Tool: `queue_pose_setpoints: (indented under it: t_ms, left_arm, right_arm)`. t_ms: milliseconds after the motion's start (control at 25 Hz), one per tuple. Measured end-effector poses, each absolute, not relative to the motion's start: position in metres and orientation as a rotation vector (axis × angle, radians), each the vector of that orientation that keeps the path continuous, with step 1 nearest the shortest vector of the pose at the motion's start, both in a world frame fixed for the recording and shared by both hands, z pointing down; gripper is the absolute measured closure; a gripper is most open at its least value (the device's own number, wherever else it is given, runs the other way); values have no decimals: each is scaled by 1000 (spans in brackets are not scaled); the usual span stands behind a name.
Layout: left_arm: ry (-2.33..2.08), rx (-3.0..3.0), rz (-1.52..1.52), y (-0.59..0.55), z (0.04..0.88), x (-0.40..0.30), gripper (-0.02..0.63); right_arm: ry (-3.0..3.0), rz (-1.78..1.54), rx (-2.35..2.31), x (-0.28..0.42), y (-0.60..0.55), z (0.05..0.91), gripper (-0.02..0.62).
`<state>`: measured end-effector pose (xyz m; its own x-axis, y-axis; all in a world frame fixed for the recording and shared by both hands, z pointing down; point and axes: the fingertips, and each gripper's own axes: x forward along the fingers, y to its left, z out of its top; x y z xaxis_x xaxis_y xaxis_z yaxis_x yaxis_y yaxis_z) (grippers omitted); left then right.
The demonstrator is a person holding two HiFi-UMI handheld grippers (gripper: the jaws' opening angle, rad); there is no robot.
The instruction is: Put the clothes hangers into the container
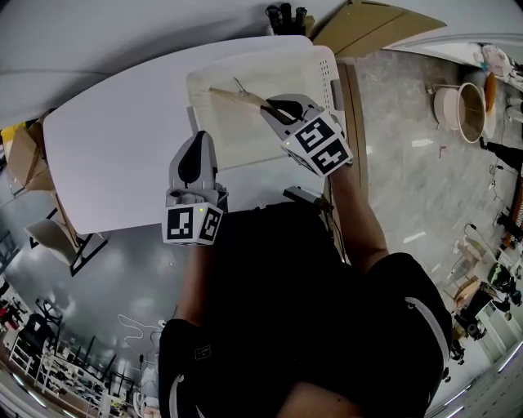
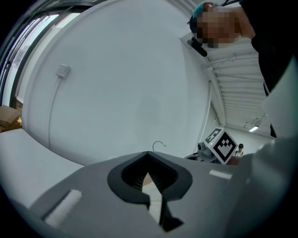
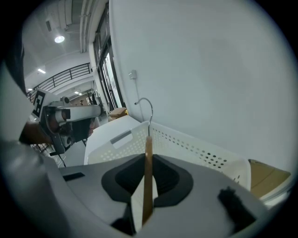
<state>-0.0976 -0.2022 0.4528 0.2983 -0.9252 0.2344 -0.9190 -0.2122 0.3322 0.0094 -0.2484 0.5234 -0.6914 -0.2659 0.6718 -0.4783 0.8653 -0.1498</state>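
Observation:
A wooden clothes hanger (image 1: 235,98) with a wire hook hangs over the white perforated container (image 1: 325,68), which stands at the far right of the white table (image 1: 114,155). My right gripper (image 1: 275,111) is shut on one end of the hanger. In the right gripper view the wooden bar (image 3: 148,162) stands edge-on between the jaws, its hook above the container's rim (image 3: 186,142). My left gripper (image 1: 198,143) hovers over the table's near edge, left of the container, jaws together and holding nothing. The left gripper view shows only its own jaws (image 2: 151,183) and the hook tip (image 2: 159,145) beyond them.
Cardboard sheets (image 1: 368,24) lie beyond the table's far right corner. A cardboard box (image 1: 20,155) and a stand (image 1: 57,237) sit left of the table. A wooden plank (image 1: 353,122) runs along the table's right side. A bucket (image 1: 462,110) stands on the floor at right.

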Motion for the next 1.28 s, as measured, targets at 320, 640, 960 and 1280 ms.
queue_pose_setpoints:
  t_ms: [320,640,960,1280]
  left_arm:
    - [-1638,2180,-11,-200,453,-96,600]
    - [-1642,2187,-9,-201,450,-98,600]
    - [-1632,2189,-10,-203,451,-98,600]
    - [-1643,2189,-22,-202,446,-102,600]
  right_arm:
    - [-2357,409,535,5,-250,529,534]
    - [-2348,412,534,3,-255,532,534]
    - [-2348,403,541,3,-258,532,534]
    - [-2357,389,558,3,-260,530,528]
